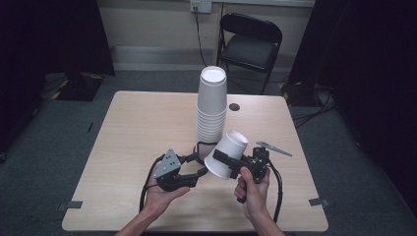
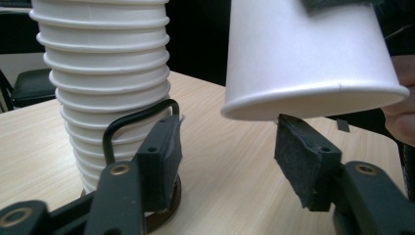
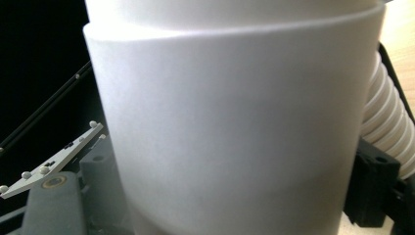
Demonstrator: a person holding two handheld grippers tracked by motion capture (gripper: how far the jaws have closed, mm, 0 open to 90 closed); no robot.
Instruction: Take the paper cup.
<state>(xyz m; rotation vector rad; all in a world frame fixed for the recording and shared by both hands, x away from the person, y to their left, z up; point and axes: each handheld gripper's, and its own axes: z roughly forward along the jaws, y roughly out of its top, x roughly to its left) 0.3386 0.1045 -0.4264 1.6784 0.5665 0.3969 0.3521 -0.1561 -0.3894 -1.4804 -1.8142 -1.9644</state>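
In the right gripper view the white cup (image 3: 230, 127) sits so close it covers the jaws, so whether they actually pinch it can't be told, and the frame chops off its top and bottom. The cup stack (image 2: 105, 73) loses its top in the left gripper view. The surface's (image 1: 147, 128) near edge runs off the high view.

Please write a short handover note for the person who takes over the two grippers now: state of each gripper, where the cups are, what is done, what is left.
Right gripper: shut on one loose cup, held tilted above the table.
Left gripper: open, nothing between its pads, beside the foot of the cup stack; the loose cup's rim hangs just above one pad.
Cup stack: upside down, mid-table, on a dark round base.
Done: one cup is off the stack.
Left: probably set this cup down, then take the next one.
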